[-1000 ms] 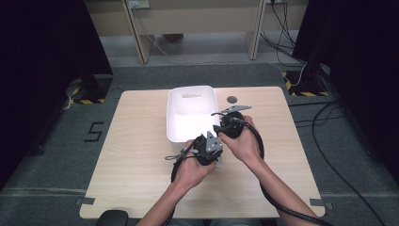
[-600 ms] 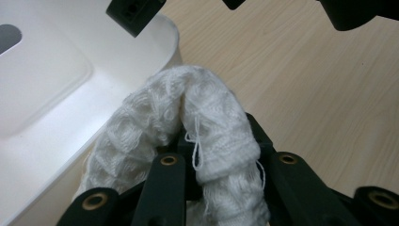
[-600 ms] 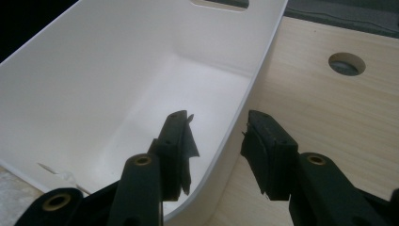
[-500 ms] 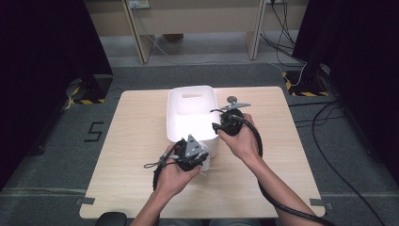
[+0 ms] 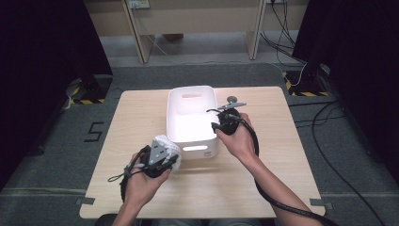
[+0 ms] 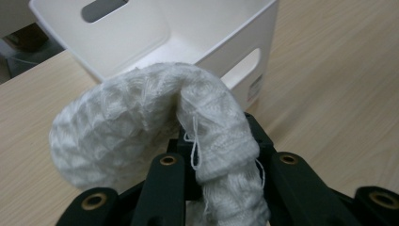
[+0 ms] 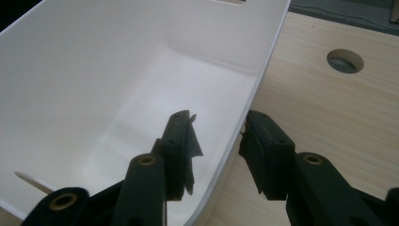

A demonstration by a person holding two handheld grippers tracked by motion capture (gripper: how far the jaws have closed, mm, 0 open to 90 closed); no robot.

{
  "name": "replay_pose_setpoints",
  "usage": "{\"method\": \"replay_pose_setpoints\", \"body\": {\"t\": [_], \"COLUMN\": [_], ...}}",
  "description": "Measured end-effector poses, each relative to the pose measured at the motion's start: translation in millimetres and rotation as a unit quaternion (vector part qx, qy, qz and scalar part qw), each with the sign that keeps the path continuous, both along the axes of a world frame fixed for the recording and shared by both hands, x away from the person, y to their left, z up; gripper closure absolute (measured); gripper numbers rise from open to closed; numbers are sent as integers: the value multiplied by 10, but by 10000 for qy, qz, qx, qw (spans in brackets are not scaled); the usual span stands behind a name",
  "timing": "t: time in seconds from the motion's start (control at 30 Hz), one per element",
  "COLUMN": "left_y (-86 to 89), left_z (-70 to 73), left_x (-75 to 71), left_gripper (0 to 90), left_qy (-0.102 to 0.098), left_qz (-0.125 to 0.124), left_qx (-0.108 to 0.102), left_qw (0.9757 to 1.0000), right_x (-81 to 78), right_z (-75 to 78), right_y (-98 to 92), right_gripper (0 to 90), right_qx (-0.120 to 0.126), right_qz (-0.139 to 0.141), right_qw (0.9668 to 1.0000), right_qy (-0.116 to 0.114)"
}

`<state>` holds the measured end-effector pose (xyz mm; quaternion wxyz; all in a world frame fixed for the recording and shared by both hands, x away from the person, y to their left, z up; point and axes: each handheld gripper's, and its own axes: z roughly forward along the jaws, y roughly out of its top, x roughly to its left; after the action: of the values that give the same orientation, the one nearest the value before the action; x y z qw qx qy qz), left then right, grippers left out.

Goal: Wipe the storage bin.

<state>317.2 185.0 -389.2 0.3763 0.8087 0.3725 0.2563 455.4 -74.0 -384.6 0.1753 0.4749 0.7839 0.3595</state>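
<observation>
The left gripper [image 5: 164, 150] has drawn back from the white plastic bin [image 5: 175, 101] toward the surface's near left, fingers clenched on a white knitted cloth [image 6: 141, 122]. The right gripper [image 7: 216, 146], fingers released and just narrowed, straddles the bin's right wall

bin [image 5: 192, 113] on table [image 5: 301, 155], cloth [image 5: 164, 143] left-front

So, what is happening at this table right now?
A person works with two hand-held grippers at a wooden table. The left gripper is shut on a white knitted cloth, held just outside the near left corner of a white plastic bin. The right gripper has its jaws on either side of the bin's right wall, one inside, one outside; they have just been closing.
</observation>
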Motion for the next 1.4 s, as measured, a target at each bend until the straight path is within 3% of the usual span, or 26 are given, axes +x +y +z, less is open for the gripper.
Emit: {"method": "replay_pose_setpoints", "body": {"t": [0.1, 0.23, 0.4, 0.57, 0.77, 0.9, 0.97, 1.1, 1.23, 1.4], "left_y": [187, 404, 532, 562, 604, 594, 583, 560, 494, 465], "left_z": [-21, -36, -53, -78, -140, -147, -146, -134, -118, -98], "left_x": [-45, -79, -33, 102, 185, 217, 239, 308, 383, 503], "left_gripper": [739, 739, 737, 733, 731, 725, 725, 724, 724, 723], "left_qy": [-15, -11, 37, 31, 100, 113, 114, 111, 126, 240], "left_qz": [133, 360, 477, 609, 670, 651, 644, 621, 548, 460], "left_qx": [97, 66, 39, 25, -23, 20, 55, 100, 105, 212], "left_qw": [9999, 9993, 9988, 9981, 9977, 9978, 9978, 9980, 9984, 9984], "right_x": [-7, -9, 2, 10, 61, 100, 86, 68, 12, -19], "right_z": [18, 27, -9, -31, -53, -52, -44, -18, 31, 19], "right_y": [3, 2, 25, 67, 26, -113, -198, -462, -673, -709], "right_gripper": [659, 695, 705, 723, 763, 830, 854, 819, 707, 764], "right_qx": [-81, -162, -268, -360, -486, -563, -717, -839, -792, -653], "right_qz": [-25, -63, -119, -205, -154, -80, -33, 54, -230, -165], "right_qw": [10000, 9998, 9996, 9991, 9986, 9982, 9973, 9962, 9963, 9973], "right_qy": [-24, 5, 39, 18, 165, 202, 167, 240, 237, 303]}}
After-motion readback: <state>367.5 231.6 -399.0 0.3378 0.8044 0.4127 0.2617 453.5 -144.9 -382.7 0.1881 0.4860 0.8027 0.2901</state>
